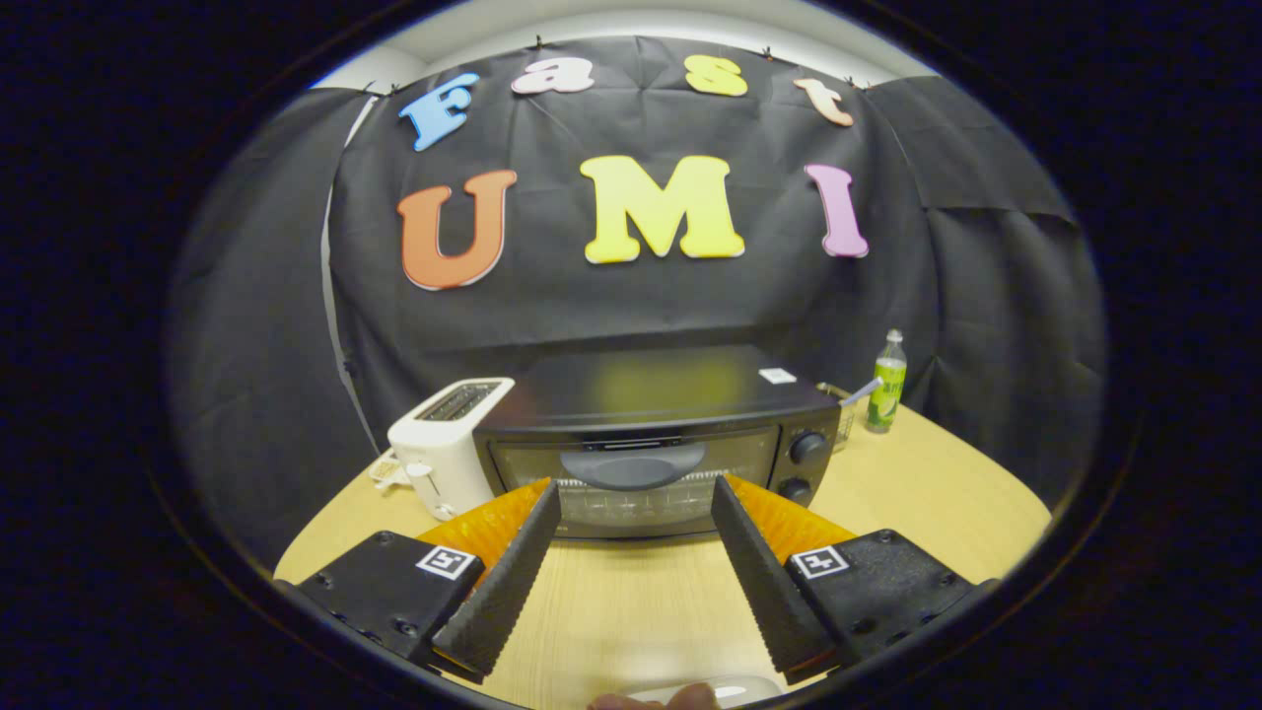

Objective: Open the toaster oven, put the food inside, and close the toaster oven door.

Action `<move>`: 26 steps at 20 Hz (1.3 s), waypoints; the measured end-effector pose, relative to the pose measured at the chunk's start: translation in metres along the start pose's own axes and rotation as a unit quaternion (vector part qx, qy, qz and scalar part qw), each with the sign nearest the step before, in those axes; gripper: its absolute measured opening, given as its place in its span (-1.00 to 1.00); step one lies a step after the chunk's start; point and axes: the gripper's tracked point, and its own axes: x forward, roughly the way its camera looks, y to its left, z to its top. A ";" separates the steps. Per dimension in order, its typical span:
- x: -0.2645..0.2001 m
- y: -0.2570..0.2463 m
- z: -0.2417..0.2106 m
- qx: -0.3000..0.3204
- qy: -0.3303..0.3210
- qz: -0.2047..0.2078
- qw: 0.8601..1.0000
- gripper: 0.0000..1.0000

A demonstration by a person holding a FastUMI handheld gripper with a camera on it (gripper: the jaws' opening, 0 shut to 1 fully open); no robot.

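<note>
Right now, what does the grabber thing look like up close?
The gripper has two long wedge-shaped fingers with a bumpy, ridged gripping face. Each finger is bolted to a flat black block with screws, and each block wears a small square black-and-white marker tag. The fingers stand open, nothing between them.

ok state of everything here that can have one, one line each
toaster oven: door shut, handle untouched
gripper: open, fingers spread, nothing between them, aimed at the oven door
pop-up toaster: upright, beside the oven
bottle: upright, capped, beyond the oven
</note>
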 end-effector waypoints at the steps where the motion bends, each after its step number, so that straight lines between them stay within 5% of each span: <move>1: -0.014 -0.001 0.016 0.002 -0.017 0.001 1.000 1.00; 11: -0.187 -0.007 0.123 0.002 -0.115 -0.007 0.993 1.00; 17: -0.265 -0.014 0.122 0.012 -0.147 -0.004 0.989 1.00; 26: -0.294 0.019 0.087 0.004 -0.135 0.005 0.991 1.00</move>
